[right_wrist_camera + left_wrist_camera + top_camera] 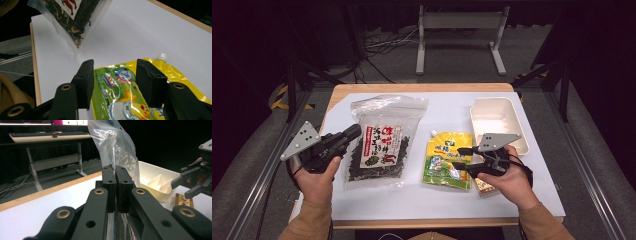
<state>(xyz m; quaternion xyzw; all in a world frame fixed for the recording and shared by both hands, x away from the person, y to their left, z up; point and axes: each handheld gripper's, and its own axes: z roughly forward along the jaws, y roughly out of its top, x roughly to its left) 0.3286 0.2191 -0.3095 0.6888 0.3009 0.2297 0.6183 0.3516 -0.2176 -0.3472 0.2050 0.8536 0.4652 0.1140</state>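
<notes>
While left tool (116, 178) clamps seaweed bag (379, 145) edge, right tool (115, 75), jaws apart, straddles yellow pouch (125, 100).

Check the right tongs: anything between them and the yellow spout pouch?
Nothing visible. The right tongs are open, one jaw over each side of the yellow spout pouch, with only air between pads and pouch. The clear dried-food bag, pinched in the shut left tongs, hangs off to the side, apart from the pouch.
</notes>
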